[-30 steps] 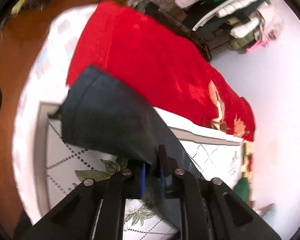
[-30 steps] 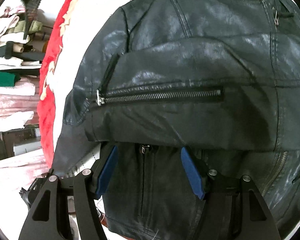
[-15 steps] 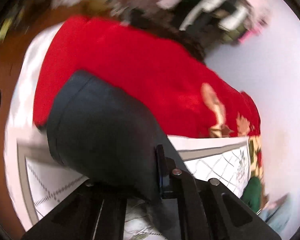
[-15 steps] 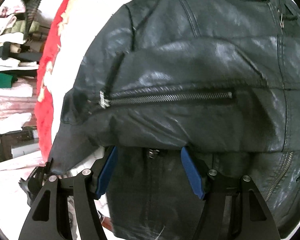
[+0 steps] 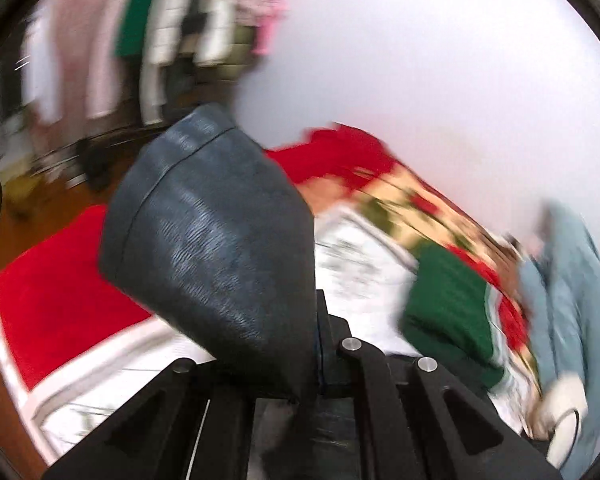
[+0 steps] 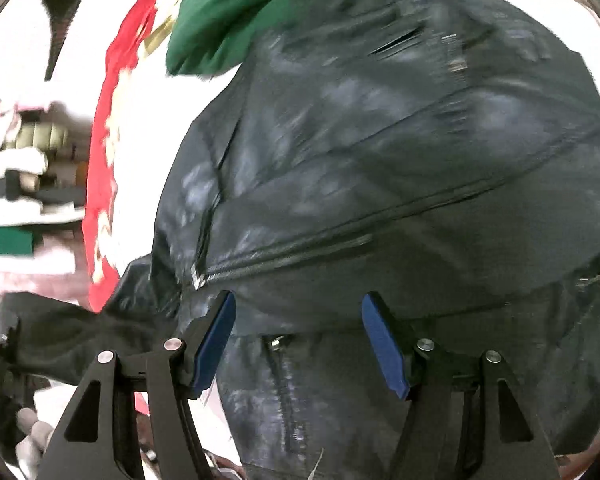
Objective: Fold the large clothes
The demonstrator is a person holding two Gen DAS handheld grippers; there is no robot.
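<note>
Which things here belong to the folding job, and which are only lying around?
Job: black leather jacket; its sleeve cuff, clamped in the left gripper; the open right gripper.
Lying about: green garment; red blanket; stacked clothes.

Jacket [image 6: 380, 168]: black leather-look, semi-glossy, creased, w/ metal zip teeth. Its sleeve [image 5: 216, 248] shows fine grain, dull sheen. Blanket [image 5: 60, 292]: red plush cloth, matt, fuzzy. Green garment [image 5: 448, 312]: soft matt cloth. Bedsheet [image 5: 352, 272]: white printed cloth, smooth. Right hand-held gripper [image 6: 298, 336]: matt black plastic arms, blue matt pads, shiny metal screws.
</note>
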